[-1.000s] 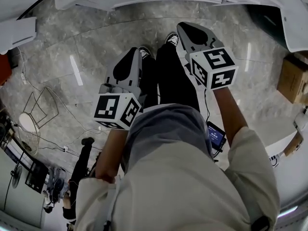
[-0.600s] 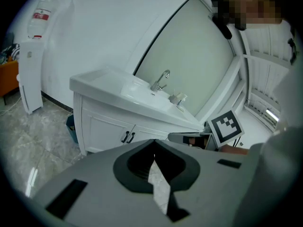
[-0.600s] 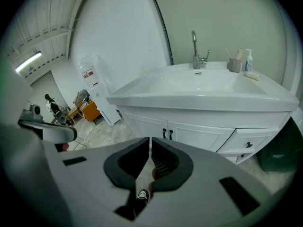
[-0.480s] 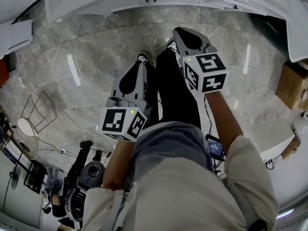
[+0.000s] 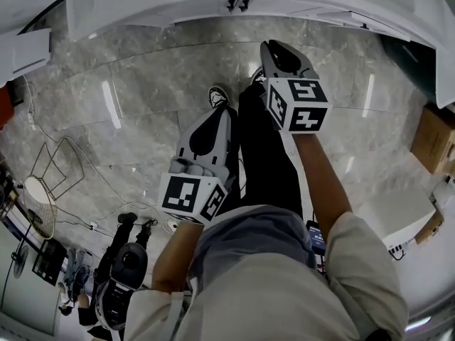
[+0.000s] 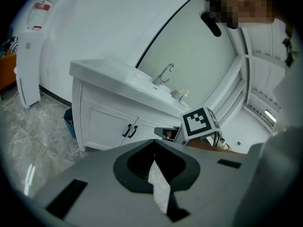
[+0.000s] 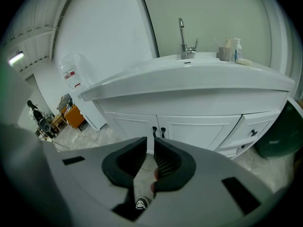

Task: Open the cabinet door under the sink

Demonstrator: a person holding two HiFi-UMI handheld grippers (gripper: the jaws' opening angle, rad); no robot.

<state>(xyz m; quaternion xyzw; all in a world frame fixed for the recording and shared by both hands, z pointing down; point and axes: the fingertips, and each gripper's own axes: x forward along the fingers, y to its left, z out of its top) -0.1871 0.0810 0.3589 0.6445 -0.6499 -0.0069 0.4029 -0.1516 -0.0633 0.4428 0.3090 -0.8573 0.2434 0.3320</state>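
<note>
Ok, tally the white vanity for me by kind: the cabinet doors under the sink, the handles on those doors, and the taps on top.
white panelled cabinet doors: 2
black door handles: 2
chrome tap: 1
Total: 5

White panelled cabinet doors [image 7: 199, 129] with black handles [image 7: 158, 132]; grey veined marble floor [image 5: 142, 84]; black-and-white square-patterned marker cube [image 5: 188, 196].

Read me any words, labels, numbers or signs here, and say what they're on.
Nothing can be read as words.
Red label on the white unit: too blurred.
Marker cubes: black square patterns, no letters.
White bottle: print too small.
</note>
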